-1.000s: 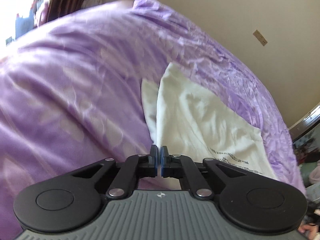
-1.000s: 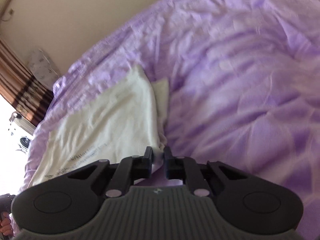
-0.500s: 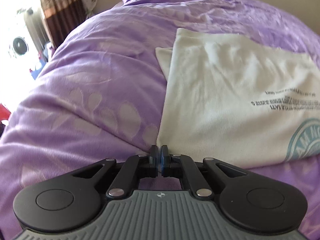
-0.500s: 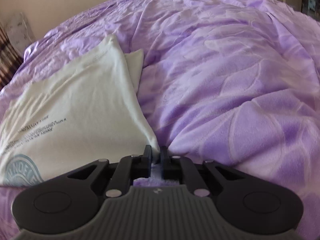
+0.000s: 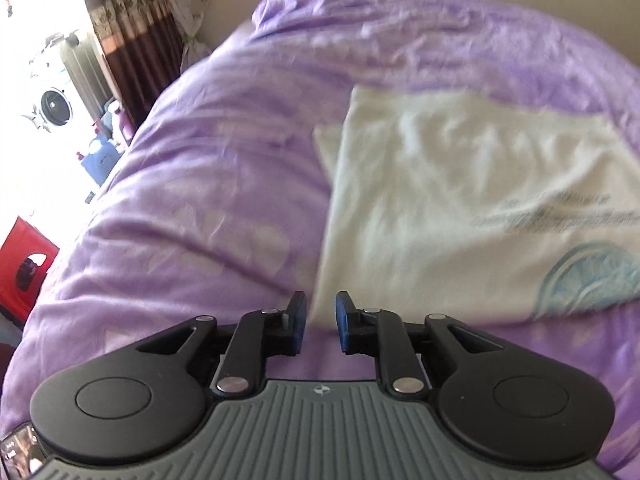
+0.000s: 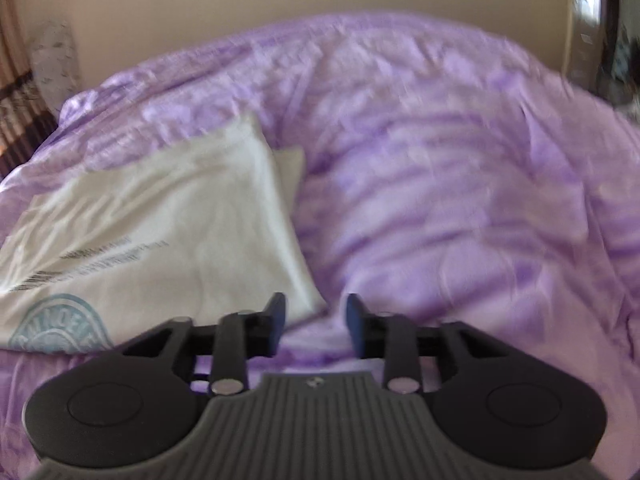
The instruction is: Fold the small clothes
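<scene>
A purple bedspread (image 5: 224, 184) with a pale leaf pattern covers the bed, rumpled into soft folds. Behind it stands a beige wall (image 6: 280, 4). At the far left hangs a brown striped curtain (image 5: 128, 28), with a white washing machine (image 5: 56, 104) beyond it and a red stool (image 5: 24, 256) beside the bed.

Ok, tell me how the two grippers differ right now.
The right gripper is opened wider than the left gripper. The left gripper sits at the shirt's near left corner, with that corner showing in the gap between its fingers; the right gripper sits at the shirt's near right corner, its gap mostly over the purple bedcover. Both are open, hold nothing, and point across the bed.
</scene>
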`<state>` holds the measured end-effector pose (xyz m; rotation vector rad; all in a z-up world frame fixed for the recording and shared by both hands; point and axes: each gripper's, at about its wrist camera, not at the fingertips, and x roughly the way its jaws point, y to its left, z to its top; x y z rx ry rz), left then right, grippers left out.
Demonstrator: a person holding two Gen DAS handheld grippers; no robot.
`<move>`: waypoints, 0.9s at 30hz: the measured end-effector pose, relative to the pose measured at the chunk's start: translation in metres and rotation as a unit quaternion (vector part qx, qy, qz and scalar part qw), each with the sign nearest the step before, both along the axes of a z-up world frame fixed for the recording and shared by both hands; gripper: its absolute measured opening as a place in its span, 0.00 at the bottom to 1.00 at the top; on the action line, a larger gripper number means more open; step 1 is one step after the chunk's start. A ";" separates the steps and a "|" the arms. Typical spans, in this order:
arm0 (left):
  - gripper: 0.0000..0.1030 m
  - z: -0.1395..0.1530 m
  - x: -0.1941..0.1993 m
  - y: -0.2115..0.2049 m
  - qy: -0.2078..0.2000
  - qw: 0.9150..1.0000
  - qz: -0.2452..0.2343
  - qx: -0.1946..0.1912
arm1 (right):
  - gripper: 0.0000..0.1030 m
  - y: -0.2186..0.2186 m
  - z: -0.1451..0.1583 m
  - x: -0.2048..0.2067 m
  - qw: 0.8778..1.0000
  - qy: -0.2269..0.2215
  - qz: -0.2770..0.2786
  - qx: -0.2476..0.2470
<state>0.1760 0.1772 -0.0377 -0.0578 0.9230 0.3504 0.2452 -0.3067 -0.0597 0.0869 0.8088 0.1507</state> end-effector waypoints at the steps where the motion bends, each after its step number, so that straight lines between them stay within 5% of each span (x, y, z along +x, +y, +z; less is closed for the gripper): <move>1: 0.20 0.005 0.001 -0.005 -0.013 1.000 -0.008 -0.010 | 0.31 0.005 0.004 -0.002 1.000 -0.014 0.013 0.000; 5: 0.20 0.011 0.016 -0.032 -0.047 0.996 -0.053 -0.046 | 0.32 0.036 0.010 -0.002 0.996 -0.045 0.075 0.004; 12: 0.20 -0.023 0.037 -0.076 -0.095 0.984 -0.097 -0.111 | 0.42 0.109 -0.008 -0.002 0.985 -0.069 0.158 -0.002; 17: 0.19 -0.058 0.039 -0.097 -0.066 0.987 -0.119 -0.082 | 0.43 0.135 -0.041 -0.008 0.980 -0.055 0.180 -0.072; 27: 0.17 -0.082 0.017 -0.102 -0.055 0.986 -0.138 -0.079 | 0.43 0.128 -0.068 -0.018 0.978 0.000 0.178 -0.107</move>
